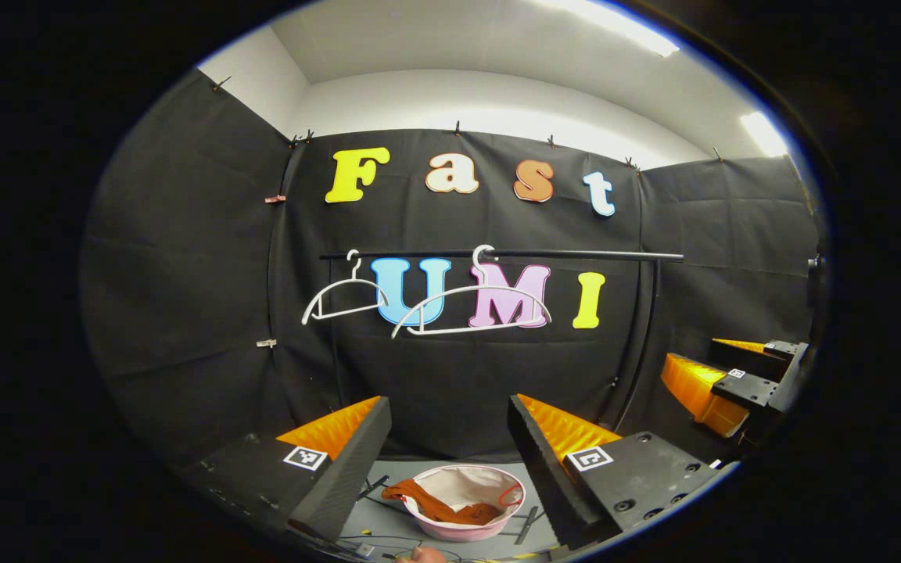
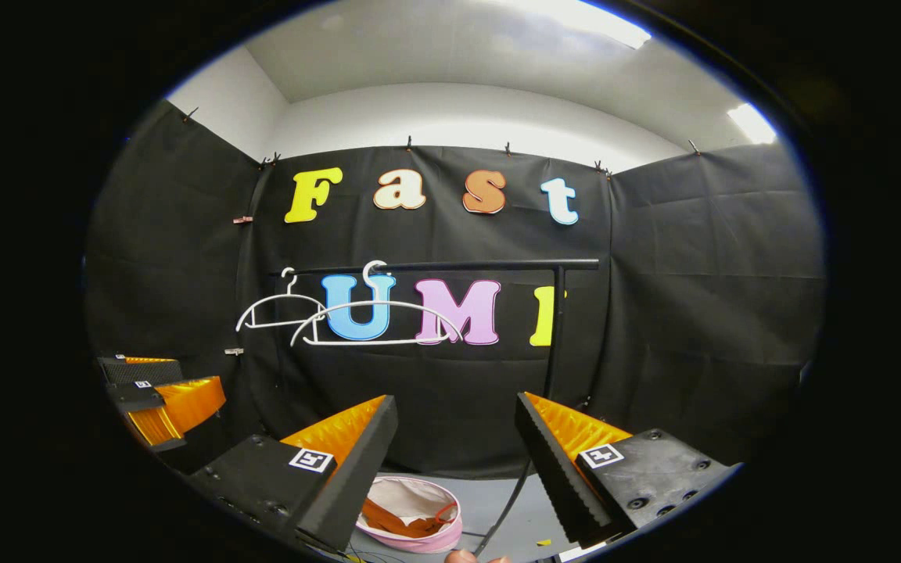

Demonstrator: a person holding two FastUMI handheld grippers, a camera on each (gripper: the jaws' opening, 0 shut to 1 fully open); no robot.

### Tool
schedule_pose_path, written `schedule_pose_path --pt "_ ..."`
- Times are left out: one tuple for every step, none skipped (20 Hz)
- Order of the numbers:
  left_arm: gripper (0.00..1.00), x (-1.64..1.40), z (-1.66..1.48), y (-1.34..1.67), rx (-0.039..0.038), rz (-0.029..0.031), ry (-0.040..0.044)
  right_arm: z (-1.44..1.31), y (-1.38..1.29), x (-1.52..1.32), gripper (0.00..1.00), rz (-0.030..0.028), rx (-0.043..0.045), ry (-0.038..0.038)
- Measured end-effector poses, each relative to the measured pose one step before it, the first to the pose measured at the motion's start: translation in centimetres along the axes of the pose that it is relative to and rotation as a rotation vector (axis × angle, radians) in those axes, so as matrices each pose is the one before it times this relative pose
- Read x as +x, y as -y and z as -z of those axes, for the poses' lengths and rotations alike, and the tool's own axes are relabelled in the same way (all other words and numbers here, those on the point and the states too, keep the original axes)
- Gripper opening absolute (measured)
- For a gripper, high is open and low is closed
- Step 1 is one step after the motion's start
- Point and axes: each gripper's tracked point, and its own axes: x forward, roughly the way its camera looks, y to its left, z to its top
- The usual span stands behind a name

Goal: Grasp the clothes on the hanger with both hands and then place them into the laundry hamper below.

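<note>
While both hand-held grippers hang in the air with their fingers spread apart and nothing between them, the black rail (image 1: 501, 254) runs level across the booth's back wall, and in the right gripper view the same rail (image 2: 450, 267) ends at an upright post. Two bare white hangers hook over it: the larger hanger (image 1: 472, 305) sits toward the rail's middle, and the smaller hanger (image 1: 343, 301) hangs just beside it, nearer the rail's left end; in the right gripper view they overlap a little, the larger hanger (image 2: 376, 322) in front of the smaller hanger (image 2: 280, 310). On the grey floor below stands the round pink hamper (image 1: 489, 525) with a pale lining. The orange clothes (image 1: 439, 506) lie inside it, one end draped over its left rim. In the right gripper view the hamper (image 2: 439, 539) shows partly behind a finger, with the clothes (image 2: 396, 521) crumpled at its bottom. The left hand-held gripper (image 1: 449, 450) points at the wall below the rail, above the hamper, and it shows again at the left edge of the right gripper view. The right hand-held gripper (image 2: 457, 450) points likewise, and shows at the right edge of the left gripper view, well apart from the left one.
</note>
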Motion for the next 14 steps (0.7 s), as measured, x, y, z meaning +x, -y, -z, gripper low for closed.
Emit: schedule_pose_path --pt "0.95 0.035 0.026 0.236 -0.00126 0.00069 0.00233 -0.077 0.258 0.049 0.99 0.00475 -0.00338 0.00576" --pt "0.95 0.063 0.108 0.24 0.00053 0.00621 -0.00086 -0.089 0.393 0.089 0.99 0.00659 -0.00474 0.00478" --pt "0.95 0.225 0.291 0.311 -0.00082 0.00752 -0.00456 -0.066 0.44 0.213 0.98 0.00891 -0.00175 0.00319" --pt "0.92 0.214 0.396 0.31 -0.00729 0.00909 -0.01197 -0.106 0.275 0.199 0.99 0.00394 0.00278 0.00307" --pt "0.95 0.144 0.418 0.167 -0.00909 0.00535 -0.00786 -0.284 0.325 0.156 0.99 0.00634 0.00204 0.00818" --pt "0.95 0.079 0.328 0.17 -0.00877 0.00282 -0.00733 -0.322 0.412 0.335 0.99 0.01045 -0.00215 0.00681" --pt "0.95 0.121 0.449 0.049 -0.00627 -0.00058 -0.00976 -0.091 0.194 0.236 0.99 0.0043 -0.00275 0.00059" --pt "0.95 0.048 0.259 -0.074 -0.00368 -0.00255 -0.00557 0.094 -0.132 0.17 0.98 0.00008 0.00086 -0.0031" --pt "0.95 0.069 0.096 0.071 -0.00175 -0.00186 -0.0038 0.1 -0.097 0.011 0.98 -0.00418 0.00388 -0.00123" --pt "0.95 -0.024 -0.017 -0.012 0.00147 -0.00275 -0.0038 0.146 -0.126 -0.004 0.98 -0.00119 -0.00096 -0.00342" --pt "0.95 -0.102 -0.007 0.034 0.0058 -0.00088 -0.00135 0.239 -0.186 0.035 0.98 -0.00697 -0.0039 -0.00901" --pt "0.92 -0.095 -0.152 -0.061 0.00725 -0.00474 0.00265 0.077 -0.221 -0.023 0.94 -0.00512 -0.00265 -0.0042" --pt "0.92 -0.106 -0.082 -0.072 0.00351 -0.00373 0.00147 0.085 -0.054 -0.077 0.98 -0.00079 -0.00004 -0.00269" --pt "0.92 -0.14 -0.06 0.112 -0.00143 -0.00009 0.00211 0.031 0.019 -0.163 0.98 -0.00149 0.00116 0.00095"
